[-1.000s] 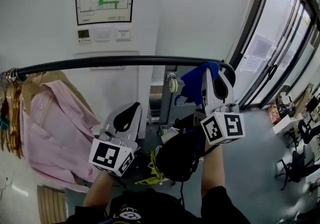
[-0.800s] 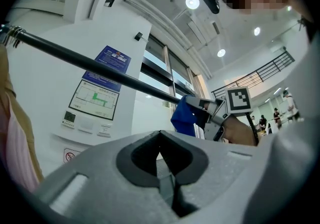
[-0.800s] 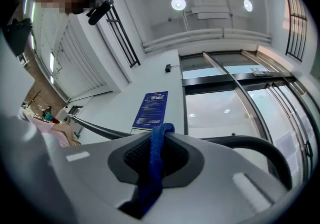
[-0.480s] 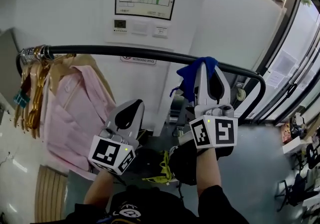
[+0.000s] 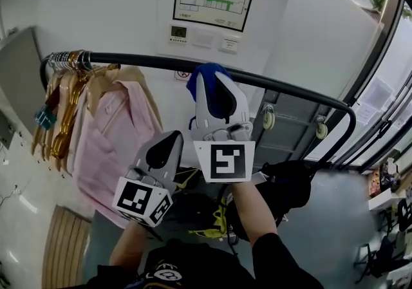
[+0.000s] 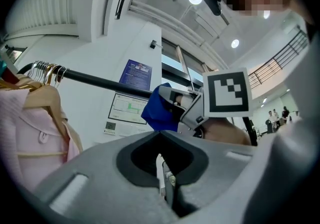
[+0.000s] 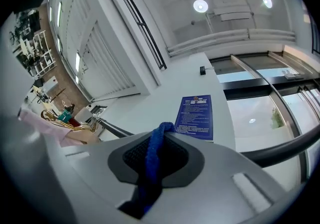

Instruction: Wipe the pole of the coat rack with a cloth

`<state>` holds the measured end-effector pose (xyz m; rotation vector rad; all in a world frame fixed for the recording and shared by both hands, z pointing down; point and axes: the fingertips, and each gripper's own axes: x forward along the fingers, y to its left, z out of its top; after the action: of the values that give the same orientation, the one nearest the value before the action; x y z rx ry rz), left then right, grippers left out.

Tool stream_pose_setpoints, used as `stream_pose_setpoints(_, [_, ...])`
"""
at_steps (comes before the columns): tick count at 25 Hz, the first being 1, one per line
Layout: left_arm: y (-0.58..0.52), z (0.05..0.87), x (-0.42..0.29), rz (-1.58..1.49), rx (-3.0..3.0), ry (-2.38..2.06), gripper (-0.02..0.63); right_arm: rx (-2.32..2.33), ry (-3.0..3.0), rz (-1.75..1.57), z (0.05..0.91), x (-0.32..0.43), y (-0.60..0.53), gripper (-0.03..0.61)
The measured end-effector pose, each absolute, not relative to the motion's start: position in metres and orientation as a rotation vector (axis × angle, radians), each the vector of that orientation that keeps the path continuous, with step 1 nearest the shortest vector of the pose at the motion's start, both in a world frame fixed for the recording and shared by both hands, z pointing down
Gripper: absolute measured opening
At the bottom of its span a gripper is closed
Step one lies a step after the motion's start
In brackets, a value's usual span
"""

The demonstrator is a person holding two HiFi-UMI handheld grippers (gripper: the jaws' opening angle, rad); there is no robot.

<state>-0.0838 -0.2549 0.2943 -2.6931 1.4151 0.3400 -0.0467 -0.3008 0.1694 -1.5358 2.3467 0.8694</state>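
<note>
Head view: the right gripper [image 5: 217,88] is up at the black pole [image 5: 290,91] of the coat rack. It's got a blue cloth [image 5: 199,76] right against the pole, a bit to the right of the pink shirt [image 5: 122,139] and the wooden hangers [image 5: 61,114]. The left gripper [image 5: 168,145] hangs lower, under the pole.

Left gripper view: jaws pressed together, nothing in them. Cloth and pole are up ahead.

Right gripper view: jaws clamped on the blue cloth, with the pole crossing just beyond.
</note>
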Motion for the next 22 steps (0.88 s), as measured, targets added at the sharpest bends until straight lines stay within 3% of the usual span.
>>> stream_pose_setpoints(8, [-0.259, 0.307, -0.048, 0.356, -2.829, 1.287, 0.003, -1.747, 2.179, 0.803, 0.156, 0.057, -0.286, 0.034])
stream_pose_setpoints(18, [-0.254, 0.305, 0.016, 0.344, -2.916, 1.065, 0.002, -2.151, 1.817, 0.698, 0.148, 0.264, -0.262, 0.034])
stream_pose_setpoints(22, [-0.254, 0.302, 0.022, 0.348, -2.924, 1.050, 0.002, -2.153, 1.762, 0.613, 0.145, 0.315, -0.255, 0.034])
